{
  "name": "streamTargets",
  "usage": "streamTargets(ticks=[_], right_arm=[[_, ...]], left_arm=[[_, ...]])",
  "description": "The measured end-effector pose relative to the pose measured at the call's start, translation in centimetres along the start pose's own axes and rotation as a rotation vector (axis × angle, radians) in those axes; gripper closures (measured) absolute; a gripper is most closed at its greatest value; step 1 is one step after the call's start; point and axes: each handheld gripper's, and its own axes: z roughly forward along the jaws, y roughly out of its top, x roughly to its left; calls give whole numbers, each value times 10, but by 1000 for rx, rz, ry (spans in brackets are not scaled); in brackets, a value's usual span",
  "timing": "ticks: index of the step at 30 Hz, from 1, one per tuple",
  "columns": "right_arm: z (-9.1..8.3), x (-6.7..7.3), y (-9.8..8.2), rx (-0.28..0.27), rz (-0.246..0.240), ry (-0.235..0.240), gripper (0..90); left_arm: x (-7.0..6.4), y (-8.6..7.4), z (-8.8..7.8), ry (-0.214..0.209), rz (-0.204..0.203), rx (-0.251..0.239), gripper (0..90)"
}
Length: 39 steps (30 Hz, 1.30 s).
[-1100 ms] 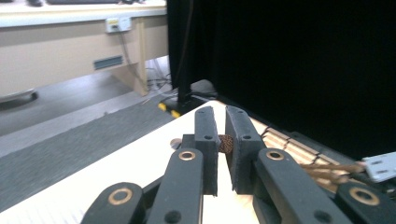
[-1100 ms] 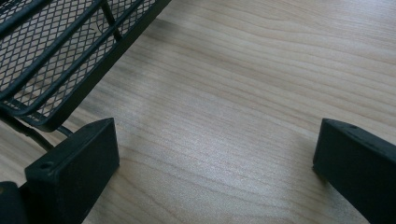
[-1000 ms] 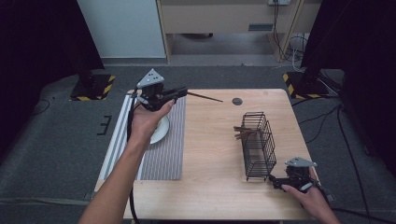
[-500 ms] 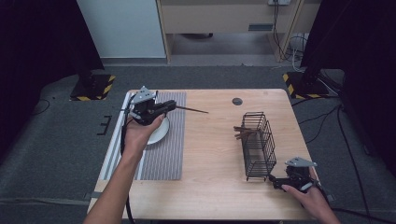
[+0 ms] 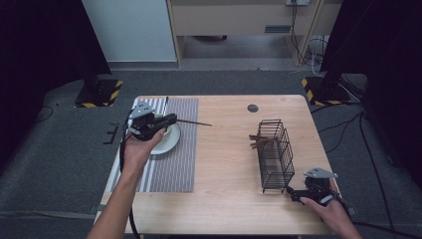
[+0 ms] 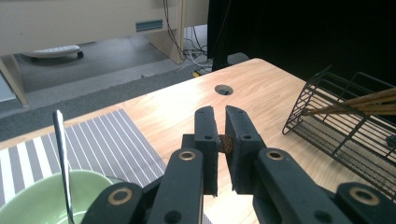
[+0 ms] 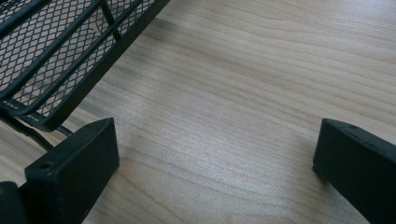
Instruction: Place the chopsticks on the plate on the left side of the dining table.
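Grey carpet runs around a pale wooden table (image 5: pixel 224 199), with dark curtains to either side and a light cabinet behind. On the table's left part lies a striped mat (image 5: pixel 171 159), and on its right part stands a black wire basket (image 5: pixel 275 157) with several brown chopsticks (image 5: pixel 259 142) poking out of its near side.

From the bottom of the high view the person's left forearm reaches up over the mat, the hand wrapped around the left gripper (image 5: pixel 169 118), which is held about level above a green bowl (image 5: pixel 168 142) and points across the table toward the basket. Its jaws are clamped together on a single brown chopstick (image 5: pixel 194 122). In the left gripper view the butt end of that stick (image 6: pixel 226 143) sits pinched between the two black pads, deep between the jaws, while in the high view its long thin part sticks out past the jaw tips toward the basket. A metal utensil handle (image 6: pixel 60 154) leans in the bowl (image 6: pixel 37 200), below and to the side of the jaws.

The right hand rests at the table's near right corner, holding the right gripper (image 5: pixel 291 193) low and flat. Its jaws stand wide apart with bare wood between them; the basket's bottom corner (image 7: pixel 56 93) lies just beyond one jaw tip.
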Motion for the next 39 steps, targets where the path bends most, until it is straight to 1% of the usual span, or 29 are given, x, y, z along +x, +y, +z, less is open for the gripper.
streamTargets(ticks=[2, 3, 6, 7, 9, 10, 13, 16, 18, 20, 25, 30, 32, 35, 39], right_arm=[[0, 0, 0, 0, 0, 1, 4], [0, 0, 0, 0, 0, 1, 4], [0, 0, 0, 0, 1, 0, 4], [0, 0, 0, 0, 1, 0, 4], [0, 0, 0, 0, 1, 0, 4], [0, 0, 0, 0, 1, 0, 4], [0, 0, 0, 0, 0, 0, 4], [0, 0, 0, 0, 0, 1, 4], [0, 0, 0, 0, 0, 2, 4], [0, 0, 0, 1, 0, 3, 4], [0, 0, 0, 1, 0, 3, 4], [0, 0, 0, 1, 0, 2, 4], [0, 0, 0, 0, -1, 2, 4], [0, 0, 0, 0, -2, 2, 4], [0, 0, 0, 1, 0, 3, 4]], left_arm=[[4, -8, 0, 7, -13, 9, 835], [4, -8, 0, 7, -13, 9, 835], [10, -14, -3, 19, -23, 6, 835], [10, -14, -3, 19, -23, 6, 835], [15, -15, -5, 26, -30, 2, 835], [18, -16, -7, 38, -33, 3, 835], [22, -19, -9, 49, -38, 5, 835], [25, -23, -12, 60, -62, -4, 835], [25, -24, -13, 69, -51, 3, 835], [29, -25, -14, 79, -48, 8, 835], [32, -25, -14, 92, -54, -2, 835], [33, -29, -13, 100, -51, -5, 835], [33, -32, -13, 106, -46, 2, 835], [33, -34, -14, 108, -50, -1, 834], [34, -39, -15, 113, -48, 8, 835]])
